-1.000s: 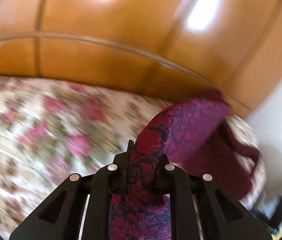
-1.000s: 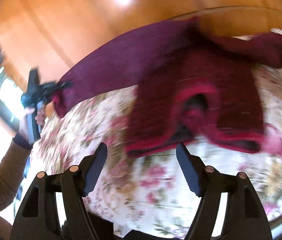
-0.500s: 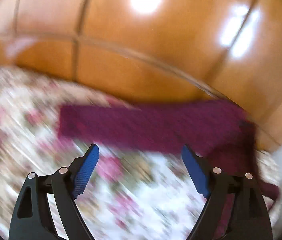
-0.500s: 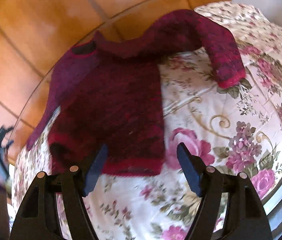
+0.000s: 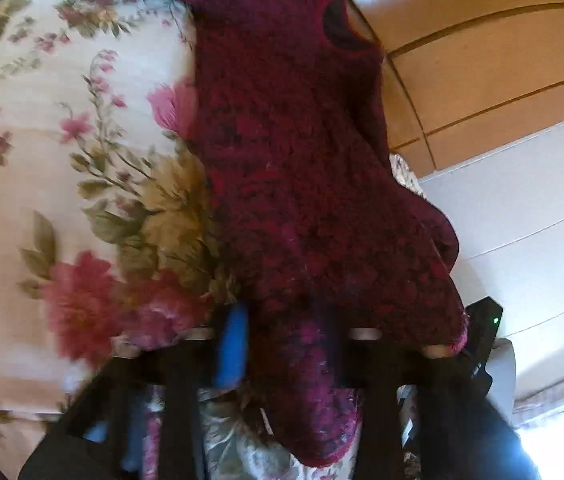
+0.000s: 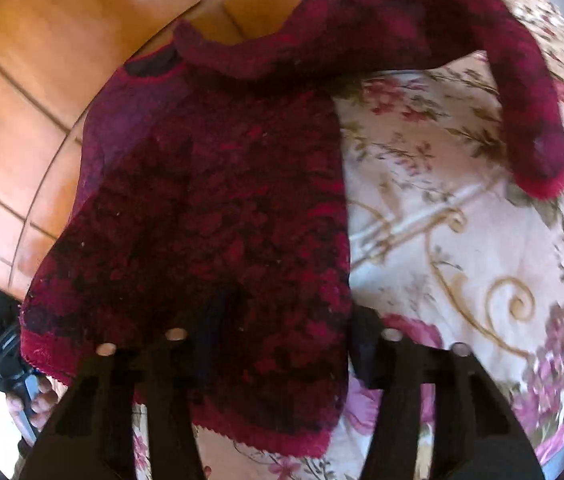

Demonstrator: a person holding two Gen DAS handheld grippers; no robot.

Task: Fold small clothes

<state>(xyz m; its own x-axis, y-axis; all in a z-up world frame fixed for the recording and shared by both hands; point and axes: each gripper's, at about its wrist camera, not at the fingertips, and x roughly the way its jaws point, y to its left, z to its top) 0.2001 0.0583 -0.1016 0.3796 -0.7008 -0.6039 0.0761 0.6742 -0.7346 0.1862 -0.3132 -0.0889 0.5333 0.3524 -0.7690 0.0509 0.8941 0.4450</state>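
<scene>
A small dark red knitted sweater point(image 6: 217, 208) lies flat on a floral bedspread point(image 6: 462, 248), with one sleeve point(image 6: 530, 112) curving out to the right. In the left wrist view the sweater point(image 5: 302, 168) runs from my fingers up to its neck hole point(image 5: 342, 28). My left gripper point(image 5: 294, 344) has its jaws apart around the sweater's hem, and the blue finger pad point(image 5: 233, 352) shows at the cloth's left edge. My right gripper point(image 6: 282, 340) also has its jaws apart over the hem's other corner. Neither grips the cloth.
A glossy wooden headboard or wall point(image 6: 41, 60) rises behind the bed. A white wall point(image 5: 522, 220) stands to the right in the left wrist view. The left gripper and the hand on it point(image 6: 9, 364) show at the right wrist view's left edge.
The left gripper let go of the sleeve it held, opened, and swung down to the sweater's hem. The right gripper moved in close over the hem. The sweater now lies flat.
</scene>
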